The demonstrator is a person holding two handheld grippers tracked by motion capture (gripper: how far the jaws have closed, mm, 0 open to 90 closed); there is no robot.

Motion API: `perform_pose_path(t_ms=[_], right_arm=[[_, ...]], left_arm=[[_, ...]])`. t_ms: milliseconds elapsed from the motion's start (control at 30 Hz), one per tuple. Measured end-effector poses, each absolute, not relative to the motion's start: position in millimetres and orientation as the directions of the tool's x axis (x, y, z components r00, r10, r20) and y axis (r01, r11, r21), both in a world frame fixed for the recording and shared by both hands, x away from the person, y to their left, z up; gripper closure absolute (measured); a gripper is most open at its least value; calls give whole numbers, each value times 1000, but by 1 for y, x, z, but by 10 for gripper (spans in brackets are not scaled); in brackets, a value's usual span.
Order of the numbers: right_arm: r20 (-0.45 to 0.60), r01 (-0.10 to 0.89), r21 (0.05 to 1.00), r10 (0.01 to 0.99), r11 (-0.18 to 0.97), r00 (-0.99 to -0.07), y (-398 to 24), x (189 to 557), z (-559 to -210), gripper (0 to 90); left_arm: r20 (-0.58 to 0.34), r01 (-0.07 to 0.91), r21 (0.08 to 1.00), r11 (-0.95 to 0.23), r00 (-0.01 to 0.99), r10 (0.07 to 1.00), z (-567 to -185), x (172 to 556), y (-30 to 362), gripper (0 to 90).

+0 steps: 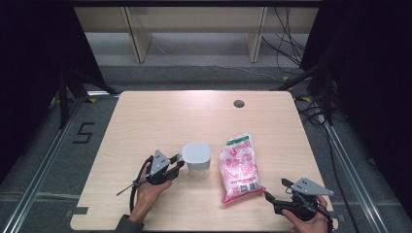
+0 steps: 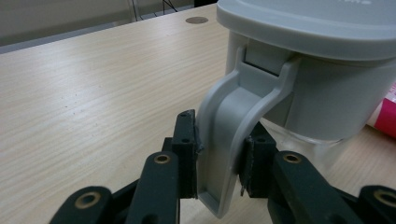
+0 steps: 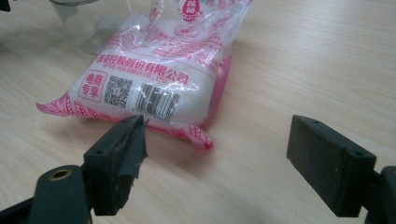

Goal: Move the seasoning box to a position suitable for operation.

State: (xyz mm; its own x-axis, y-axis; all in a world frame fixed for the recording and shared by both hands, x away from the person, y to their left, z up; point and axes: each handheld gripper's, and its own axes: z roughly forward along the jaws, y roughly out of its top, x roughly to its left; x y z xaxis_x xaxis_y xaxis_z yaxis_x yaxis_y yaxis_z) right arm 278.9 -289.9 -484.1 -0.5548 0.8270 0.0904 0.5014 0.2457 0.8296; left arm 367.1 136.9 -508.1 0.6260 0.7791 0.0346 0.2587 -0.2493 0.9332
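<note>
A pale wooden table (image 1: 160,116) is standing on a grey floor, with dark curtains hanging at both sides and cables trailing at the far right. Near the front middle a jar (image 1: 197,159) with a grey lid (image 2: 308,23) is sitting upright, just beside a pink-and-white bag (image 1: 239,167) lying flat to its right.

The left gripper (image 1: 176,164) is closing on the jar's grey latch (image 2: 233,135): in the left gripper view both pads are pressing on the hanging clasp, one on each side, jaws narrowly apart. The right gripper (image 1: 274,190) is waiting near the bag's lower corner with its jaws standing wide and nothing between them; the bag is lying just beyond the tips.

The risk lies in the latch. The grip is sitting low on a thin, curved strap, so a pull could be slipping off it, or dragging the light jar across the table and tipping it, since nothing is steadying the body.

The lid's far side is cut off, the clear body is hard to read, and the bag's small print is blurring.
</note>
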Motion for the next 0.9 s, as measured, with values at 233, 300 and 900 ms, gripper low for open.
perform_pose_path(t_ms=[233,300,900], right_arm=[[89,494,832,820,251,-565,-290,280,-484,207],[102,510,827,828,238,-552,-289,278,-484,207],[77,488,834,821,259,-566,-290,279,-484,211]], left_arm=[[26,261,934,-246,636,771,-508,360,133,709],[34,253,933,-255,643,765,-508,359,133,709],[38,248,931,-269,665,746,-508,343,129,705]])
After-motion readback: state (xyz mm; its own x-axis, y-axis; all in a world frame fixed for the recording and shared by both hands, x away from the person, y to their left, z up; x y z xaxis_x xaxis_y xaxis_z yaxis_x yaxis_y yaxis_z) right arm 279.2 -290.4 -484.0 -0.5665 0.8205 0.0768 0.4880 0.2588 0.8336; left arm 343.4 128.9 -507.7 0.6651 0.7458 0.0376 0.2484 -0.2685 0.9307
